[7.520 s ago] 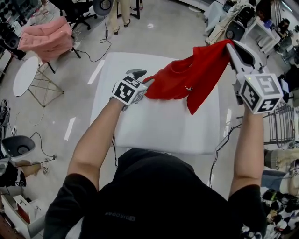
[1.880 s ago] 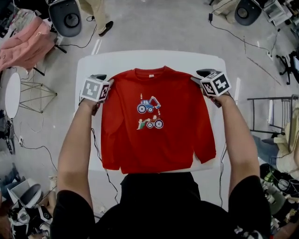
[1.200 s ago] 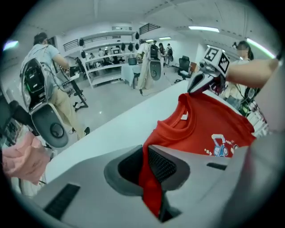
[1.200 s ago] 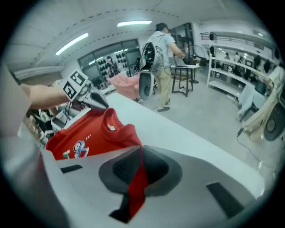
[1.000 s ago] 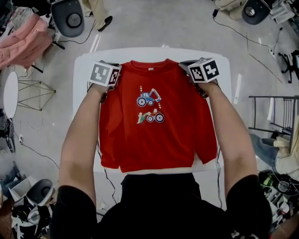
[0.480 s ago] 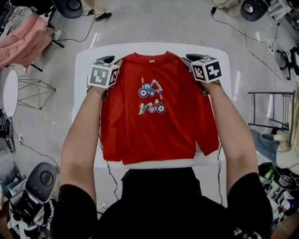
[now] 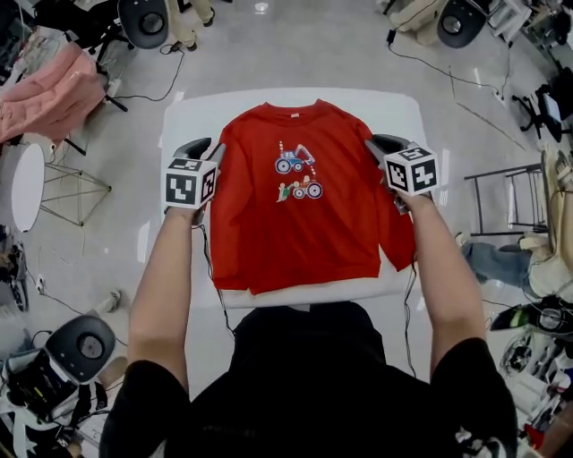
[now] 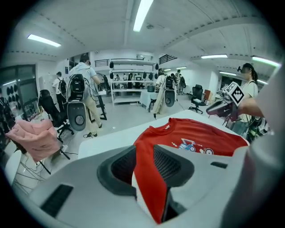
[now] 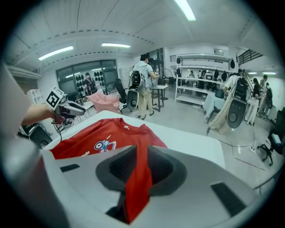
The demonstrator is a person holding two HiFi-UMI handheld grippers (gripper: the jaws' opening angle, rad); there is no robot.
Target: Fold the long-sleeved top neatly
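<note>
The red long-sleeved top (image 7: 304,215) lies flat and face up on the white table (image 7: 192,107), tractor print showing, collar at the far edge. My left gripper (image 7: 199,148) hovers over the left sleeve, off the cloth. Its jaws have just opened and stand apart, and the red sleeve (image 8: 149,178) shows through the gap from below. My right gripper (image 7: 383,143) hovers over the right sleeve. Its jaws opened and have just closed part way, with nothing pinched, and red cloth (image 9: 136,187) shows below the gap. The hem hangs over the near table edge.
A pink garment (image 7: 54,85) hangs on a stand at far left, beside a round white side table (image 7: 22,183). Wheeled machine bases (image 7: 143,18) (image 7: 81,344) and cables lie on the floor. A metal rack (image 7: 501,192) stands to the right. People stand in the background.
Both grippers have let go of the top's shoulders, risen and drawn back toward me along the sleeves. The top stays spread flat on the table.
</note>
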